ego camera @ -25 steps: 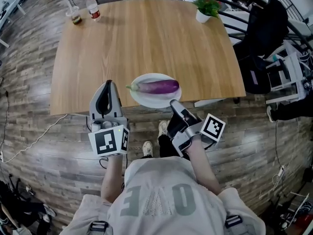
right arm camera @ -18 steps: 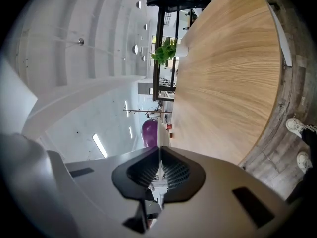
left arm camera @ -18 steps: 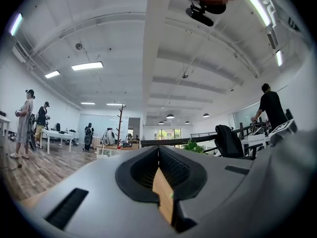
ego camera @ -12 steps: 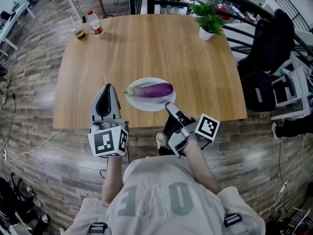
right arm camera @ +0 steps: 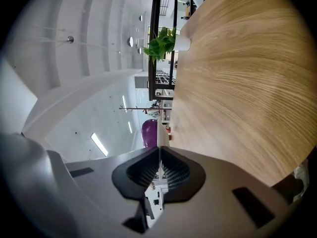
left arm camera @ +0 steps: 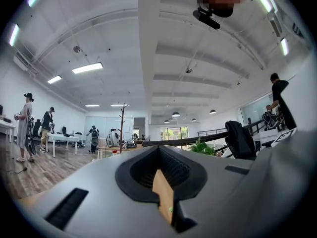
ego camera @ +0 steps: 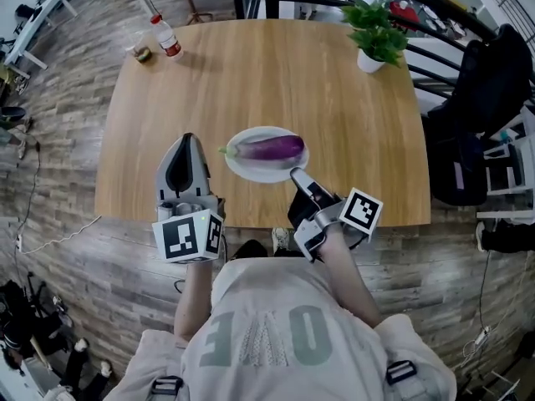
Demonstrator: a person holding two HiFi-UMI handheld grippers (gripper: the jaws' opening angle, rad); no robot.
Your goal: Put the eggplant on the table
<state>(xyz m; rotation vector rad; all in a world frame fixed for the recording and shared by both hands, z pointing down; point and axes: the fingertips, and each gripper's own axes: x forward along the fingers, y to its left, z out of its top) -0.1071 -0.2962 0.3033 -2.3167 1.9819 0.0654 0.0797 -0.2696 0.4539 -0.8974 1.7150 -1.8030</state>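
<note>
A purple eggplant [ego camera: 272,148] with a green stem lies across a white plate [ego camera: 244,166] on the near half of the wooden table [ego camera: 334,98]. My right gripper [ego camera: 296,174] is shut and empty, its tip just short of the plate's near rim. In the right gripper view the eggplant [right arm camera: 150,133] shows just beyond the right gripper [right arm camera: 159,148], whose jaws meet at the tip. My left gripper [ego camera: 185,139] hovers over the table left of the plate, shut, nothing in it. In the left gripper view the left gripper [left arm camera: 158,150] points level across the room.
A potted plant [ego camera: 376,36] stands at the table's far right corner. A water bottle [ego camera: 167,36] and a small cup [ego camera: 142,53] stand at the far left corner. A black chair with a jacket [ego camera: 493,82] is to the right of the table. People stand [left arm camera: 25,128] far off.
Both grippers have come forward over the table's near edge. The right tip is now close to the plate. The eggplant has stayed on the plate.
</note>
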